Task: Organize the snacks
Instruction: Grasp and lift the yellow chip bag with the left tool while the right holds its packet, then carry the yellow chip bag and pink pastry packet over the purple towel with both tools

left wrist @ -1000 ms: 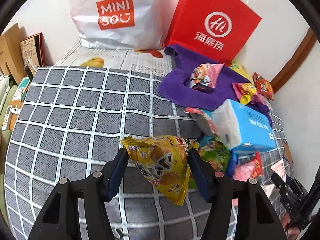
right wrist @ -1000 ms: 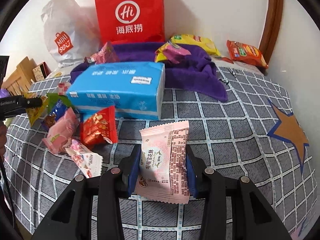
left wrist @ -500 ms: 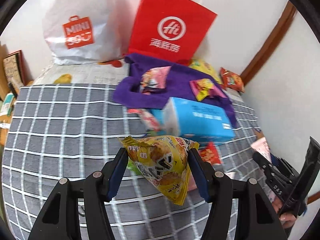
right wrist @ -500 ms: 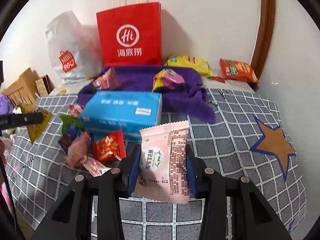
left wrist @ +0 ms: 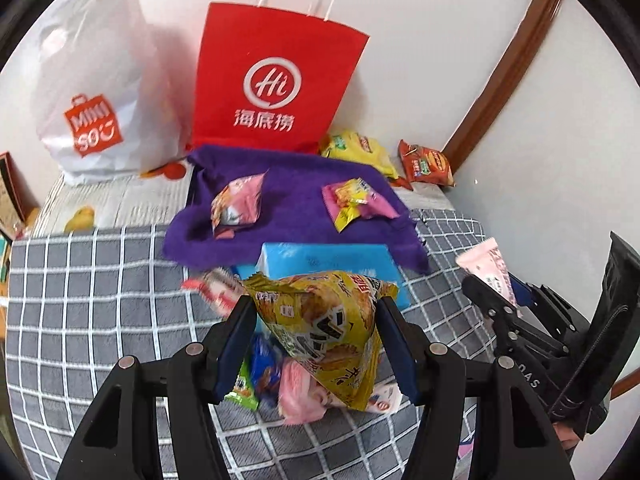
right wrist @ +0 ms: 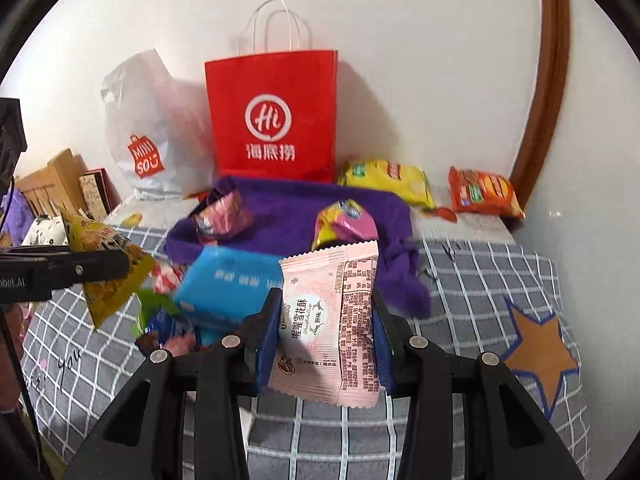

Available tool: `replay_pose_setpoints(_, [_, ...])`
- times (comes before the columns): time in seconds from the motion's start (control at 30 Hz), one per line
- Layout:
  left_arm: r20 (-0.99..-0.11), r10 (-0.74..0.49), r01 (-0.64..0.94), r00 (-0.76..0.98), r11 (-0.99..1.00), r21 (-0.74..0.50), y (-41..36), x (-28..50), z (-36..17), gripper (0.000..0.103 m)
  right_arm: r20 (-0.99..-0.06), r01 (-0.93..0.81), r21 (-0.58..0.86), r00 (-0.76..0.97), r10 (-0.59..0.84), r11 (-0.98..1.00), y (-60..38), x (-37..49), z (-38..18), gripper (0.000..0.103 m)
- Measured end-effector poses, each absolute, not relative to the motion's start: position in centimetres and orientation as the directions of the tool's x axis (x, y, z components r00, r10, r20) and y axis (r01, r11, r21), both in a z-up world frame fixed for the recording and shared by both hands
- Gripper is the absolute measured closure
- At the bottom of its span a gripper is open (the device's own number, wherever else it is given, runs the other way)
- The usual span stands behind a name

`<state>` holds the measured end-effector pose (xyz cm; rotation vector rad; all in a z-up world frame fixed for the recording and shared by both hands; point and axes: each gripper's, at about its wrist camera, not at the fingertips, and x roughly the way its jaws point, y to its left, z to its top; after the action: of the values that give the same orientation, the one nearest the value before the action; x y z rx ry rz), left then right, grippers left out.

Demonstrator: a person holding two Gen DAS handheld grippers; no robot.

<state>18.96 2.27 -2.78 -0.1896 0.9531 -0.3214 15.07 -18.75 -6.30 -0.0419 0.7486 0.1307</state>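
Your left claw [left wrist: 316, 340] gripped a crinkly yellow snack packet [left wrist: 324, 332]; your right claw [right wrist: 326, 340] clamped a flat pink foil snack pouch [right wrist: 332, 320].

Bright even indoor light, soft wall shadows, fisheye-curved dark corners, slight motion blur

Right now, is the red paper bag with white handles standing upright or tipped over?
Upright. The red paper bag stands against the white wall behind the purple cloth, base down, white handles pointing up, printed logo reading level.
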Motion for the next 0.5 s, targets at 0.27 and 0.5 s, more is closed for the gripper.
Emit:
replay_pose_setpoints(0.27, [-0.761, -0.333, 0.182, 0.557, 0.943, -0.280, 2.0, 21.9, -0.8, 0.043, -0.679, -0.156, 0.017, 0.723, 0.126, 0.988, -18.1, 19.1, -5.0, 0.062])
replay_pose_setpoints(0.5, [-0.771, -0.320, 0.168, 0.550, 0.947, -0.273, 2.3, 25.2, -0.6, 0.043, -0.674, -0.167, 0.024, 0.725, 0.139, 0.986, -17.9, 22.8, -4.4, 0.062])
